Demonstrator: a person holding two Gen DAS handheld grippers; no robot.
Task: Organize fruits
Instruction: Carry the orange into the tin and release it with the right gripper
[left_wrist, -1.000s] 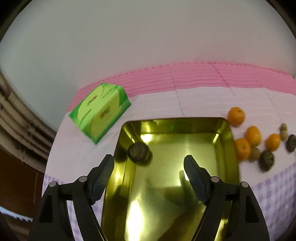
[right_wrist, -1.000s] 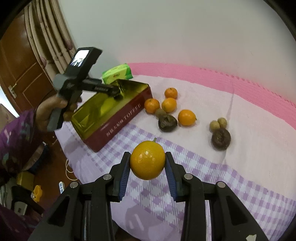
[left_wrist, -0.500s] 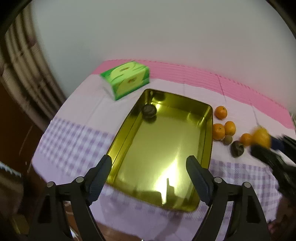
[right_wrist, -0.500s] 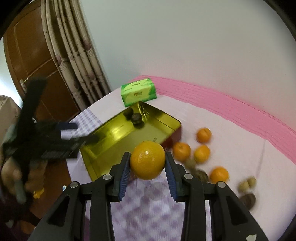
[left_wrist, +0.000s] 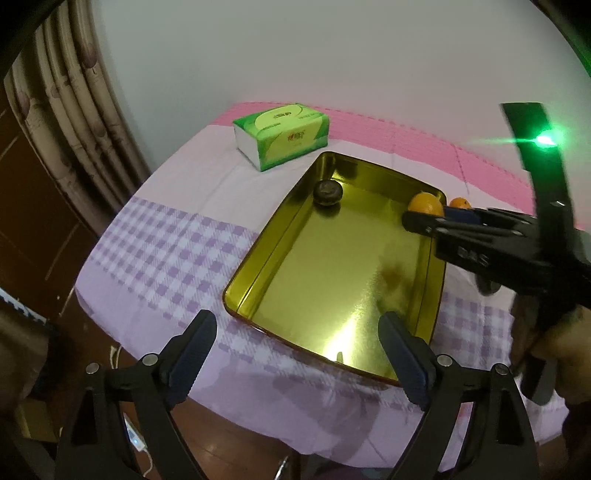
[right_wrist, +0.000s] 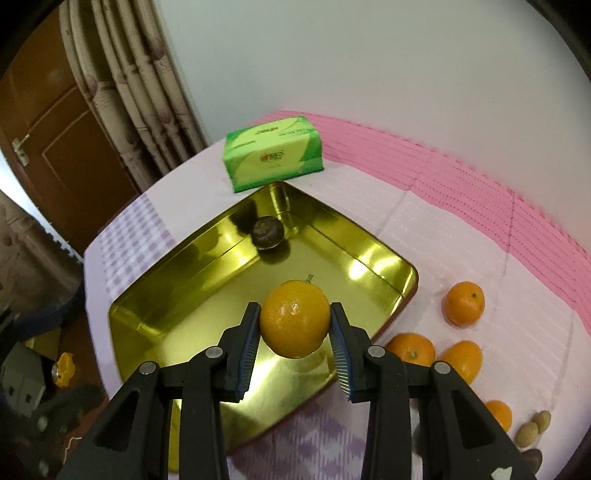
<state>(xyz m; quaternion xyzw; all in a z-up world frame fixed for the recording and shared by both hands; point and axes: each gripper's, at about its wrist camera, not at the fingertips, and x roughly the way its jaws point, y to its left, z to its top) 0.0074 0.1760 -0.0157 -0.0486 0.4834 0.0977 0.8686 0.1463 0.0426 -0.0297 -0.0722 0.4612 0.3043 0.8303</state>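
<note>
- Gold tin (right_wrist: 192, 295): shiny yellow inside, dark brown fruit (right_wrist: 267, 233) sat in it
- Orange (right_wrist: 294, 324), bright, held over the tin
- Tissue pack (right_wrist: 272, 157) behind the tin: green
- Cloth (left_wrist: 166, 254): lilac check, pink stripe

Plain white wall (right_wrist: 369, 55), beige patterned curtain (right_wrist: 140, 92), brown wooden door (right_wrist: 55, 140), pink-and-lilac tablecloth (left_wrist: 166, 251)

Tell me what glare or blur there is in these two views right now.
Left wrist view: a green light on the right gripper flares into streaks, and the gold tray mirrors a bright hotspot near its close edge. Right wrist view: the tray walls throw white highlights, the held orange is sharp, and the lower left corner smears.
</note>
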